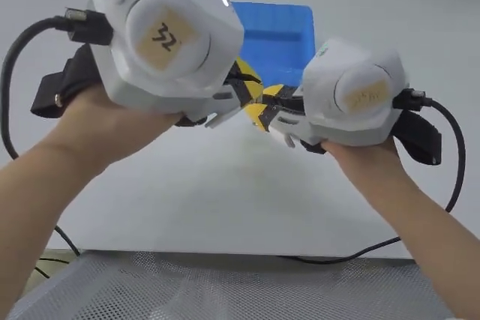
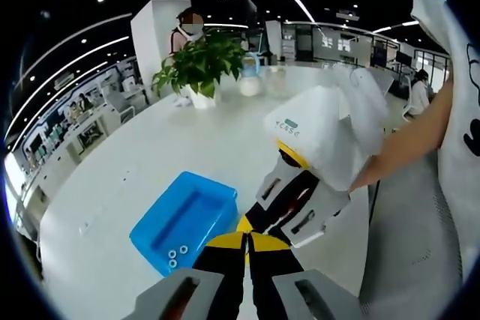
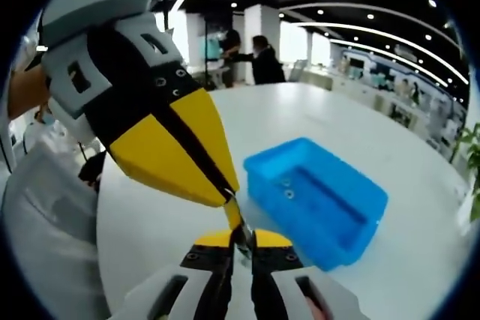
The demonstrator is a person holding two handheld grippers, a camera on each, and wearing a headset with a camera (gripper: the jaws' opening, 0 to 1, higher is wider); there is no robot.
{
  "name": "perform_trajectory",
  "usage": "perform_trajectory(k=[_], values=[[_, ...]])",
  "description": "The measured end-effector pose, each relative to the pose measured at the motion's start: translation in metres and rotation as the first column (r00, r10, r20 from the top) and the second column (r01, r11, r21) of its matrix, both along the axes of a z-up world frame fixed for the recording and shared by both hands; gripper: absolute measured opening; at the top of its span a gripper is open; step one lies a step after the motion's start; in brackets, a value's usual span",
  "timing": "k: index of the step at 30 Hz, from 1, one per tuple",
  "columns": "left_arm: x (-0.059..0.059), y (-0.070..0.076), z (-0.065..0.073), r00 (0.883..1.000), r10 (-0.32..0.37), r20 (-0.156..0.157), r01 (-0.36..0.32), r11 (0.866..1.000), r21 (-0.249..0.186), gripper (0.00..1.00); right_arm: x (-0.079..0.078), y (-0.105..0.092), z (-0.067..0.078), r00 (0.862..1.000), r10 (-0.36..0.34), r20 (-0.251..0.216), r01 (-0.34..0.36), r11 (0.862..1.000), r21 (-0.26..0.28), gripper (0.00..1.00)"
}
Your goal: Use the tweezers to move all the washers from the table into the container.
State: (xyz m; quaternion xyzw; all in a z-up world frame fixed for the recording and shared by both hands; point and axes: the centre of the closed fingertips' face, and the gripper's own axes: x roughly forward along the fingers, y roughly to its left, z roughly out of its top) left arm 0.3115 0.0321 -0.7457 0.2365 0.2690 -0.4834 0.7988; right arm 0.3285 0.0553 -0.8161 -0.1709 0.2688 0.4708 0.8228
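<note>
— What occupies the upper left of the right gripper view?
— The left gripper (image 3: 229,198), its yellow tongs pressed together on a thin pair of tweezers (image 3: 235,217).
— And bottom centre?
— The right gripper (image 3: 241,241), tongs likewise pinched on the tweezers' lower end, above the white table (image 3: 150,215).
— The washers?
— Two washers (image 3: 289,194) lie inside the blue container (image 3: 352,222), right of centre, beyond both grippers.
</note>
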Motion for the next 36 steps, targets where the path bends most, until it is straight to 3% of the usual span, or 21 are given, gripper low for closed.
perform_trajectory(k=[3,4,9,26,36], values=[[-0.003,-0.004,0.003,0.999,-0.022,0.027,0.022,1.0,0.015,0.0,-0.004,0.003,0.003,1.0,0.0,-0.008,0.0,1.0,-0.004,0.04],[-0.001,-0.005,0.006,0.999,-0.024,0.038,0.023,1.0,0.012,0.0,-0.002,0.001,0.007,1.0,0.001,0.029,0.0,1.0,-0.018,0.04],[-0.002,-0.005,0.014,0.999,-0.02,0.048,0.02,1.0,-0.002,0.0,-0.003,0.0,0.015,1.0,0.007,0.027,-0.007,1.0,-0.019,0.04],[-0.001,-0.001,0.037,0.995,-0.016,0.102,0.018,1.0,-0.018,0.0,0.001,0.003,0.04,0.994,0.023,0.103,-0.018,0.999,-0.044,0.04],[0.009,0.0,0.056,0.989,-0.031,0.144,0.032,0.999,-0.008,0.0,0.013,0.008,0.061,0.991,0.018,0.133,-0.015,1.0,-0.025,0.04]])
